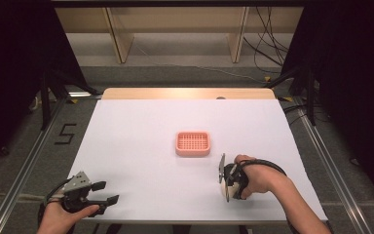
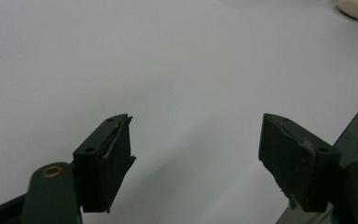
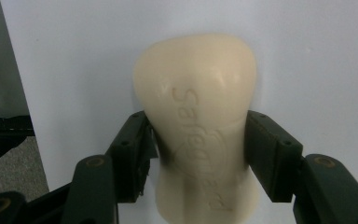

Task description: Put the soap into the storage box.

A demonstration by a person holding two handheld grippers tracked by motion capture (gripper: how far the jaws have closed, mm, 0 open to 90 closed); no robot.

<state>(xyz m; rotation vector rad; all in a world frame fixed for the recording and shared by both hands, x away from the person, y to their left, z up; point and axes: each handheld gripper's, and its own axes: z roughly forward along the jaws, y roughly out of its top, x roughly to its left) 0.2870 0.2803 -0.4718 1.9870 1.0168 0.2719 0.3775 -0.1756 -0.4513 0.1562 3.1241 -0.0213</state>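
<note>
A cream bar of soap [image 3: 195, 79] with embossed lettering lies on the white table [image 1: 136, 146]. My right gripper [image 3: 198, 140] is shut on it, one black pad pressed against each long side. From above, that gripper [image 1: 228, 183] sits at the front right of the table with the soap [image 1: 225, 191] under it. A pink slotted soap dish [image 1: 193, 143] stands empty near the middle, a short way beyond and left of the right hand. My left gripper [image 1: 105, 192] rests at the front left corner, jaws wide apart [image 2: 196, 140] over bare table with nothing between them.
The table's front edge runs just below both hands. A strip of bare wood [image 1: 185, 93] shows along the far edge. Metal frame rails [image 1: 29, 161] flank the table on both sides, and cables [image 1: 268, 48] lie on the floor beyond.
</note>
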